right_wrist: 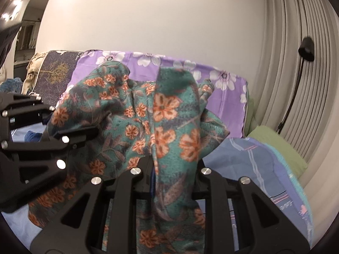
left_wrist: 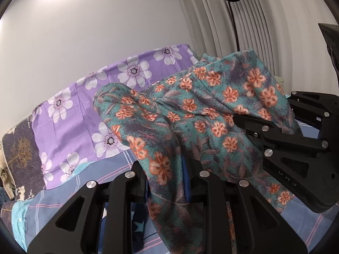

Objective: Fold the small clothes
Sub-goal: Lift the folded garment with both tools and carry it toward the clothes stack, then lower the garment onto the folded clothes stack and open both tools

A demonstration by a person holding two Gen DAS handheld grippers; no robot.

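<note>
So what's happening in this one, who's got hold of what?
A person is working two handheld grippers on one garment. The left gripper and the right gripper are each shut on a bunch of the teal floral garment, which hangs lifted between them above the blue checked bedsheet. A purple flowered pillow sits behind. The cloth is bunched, with no flat fold made yet.

The floral garment (left_wrist: 190,110) is soft matt cloth (faintly nubbly); each tool (left_wrist: 167,182) is matt black plastic.

Bright overhead glare, warped fisheye edges
</note>
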